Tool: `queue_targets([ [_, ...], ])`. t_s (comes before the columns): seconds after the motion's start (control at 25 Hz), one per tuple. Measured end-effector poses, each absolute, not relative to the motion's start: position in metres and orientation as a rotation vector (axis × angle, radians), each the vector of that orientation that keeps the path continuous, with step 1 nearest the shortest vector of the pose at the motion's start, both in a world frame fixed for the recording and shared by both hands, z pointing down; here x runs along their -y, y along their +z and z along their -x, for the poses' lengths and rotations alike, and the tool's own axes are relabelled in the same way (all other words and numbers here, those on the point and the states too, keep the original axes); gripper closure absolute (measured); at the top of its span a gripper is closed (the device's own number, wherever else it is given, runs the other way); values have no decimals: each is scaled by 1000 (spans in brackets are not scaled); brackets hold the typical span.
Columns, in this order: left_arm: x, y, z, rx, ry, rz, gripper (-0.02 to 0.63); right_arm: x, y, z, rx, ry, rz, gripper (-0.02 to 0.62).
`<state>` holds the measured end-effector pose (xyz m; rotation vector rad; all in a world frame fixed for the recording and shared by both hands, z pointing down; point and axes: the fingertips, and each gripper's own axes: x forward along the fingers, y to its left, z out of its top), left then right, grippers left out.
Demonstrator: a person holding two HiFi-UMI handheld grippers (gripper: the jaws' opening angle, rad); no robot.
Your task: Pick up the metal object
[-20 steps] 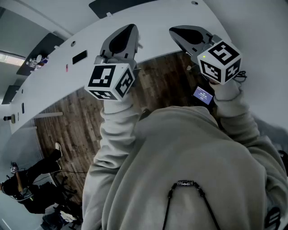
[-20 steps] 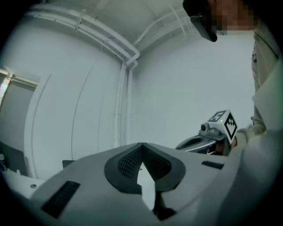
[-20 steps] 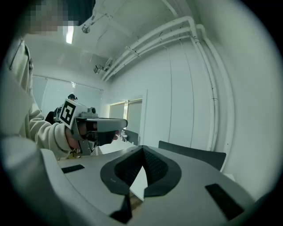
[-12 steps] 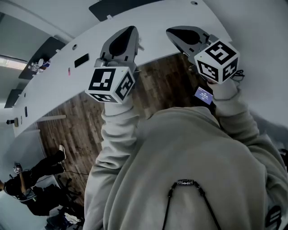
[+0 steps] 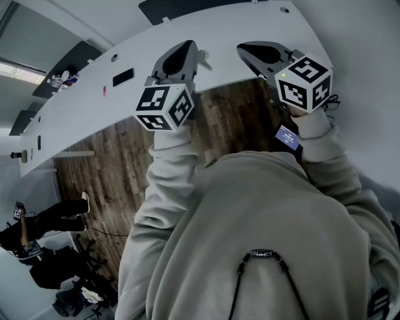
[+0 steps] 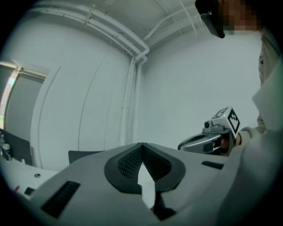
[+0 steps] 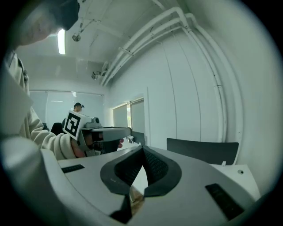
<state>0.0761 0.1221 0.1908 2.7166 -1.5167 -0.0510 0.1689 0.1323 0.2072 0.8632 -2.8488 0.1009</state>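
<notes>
I can make out no metal object in any view. Both grippers are held up in front of the person's chest and point toward a white curved table (image 5: 250,25). In the head view my left gripper (image 5: 186,47) reaches over the table's near edge, and my right gripper (image 5: 247,49) is beside it. In the left gripper view the left gripper (image 6: 142,145) has its jaws meeting at the tip with nothing between them. In the right gripper view the right gripper (image 7: 142,150) is likewise shut and empty. Each gripper view shows the other gripper alongside.
On the table lie a black rectangle (image 5: 123,77) and a small red item (image 5: 104,91); a dark panel (image 5: 187,7) sits at its far side. Wood floor (image 5: 106,169) lies below. Another person (image 5: 37,225) is at the lower left. Chair backs (image 7: 201,150) stand by the wall.
My left gripper has drifted a little right and farther over the table edge. The right gripper has hardly moved. Both stay shut.
</notes>
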Motion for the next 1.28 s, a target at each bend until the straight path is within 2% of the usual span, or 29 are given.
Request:
queue_targets([
  [0.68,-128,197,-72,1582,23,-2726,603,-141,219,-150,2852,120,-720,577],
  [1.28,-110,201,-64,1549,-3,-2722,603,-130,235,-160,2788,150,-707,577],
])
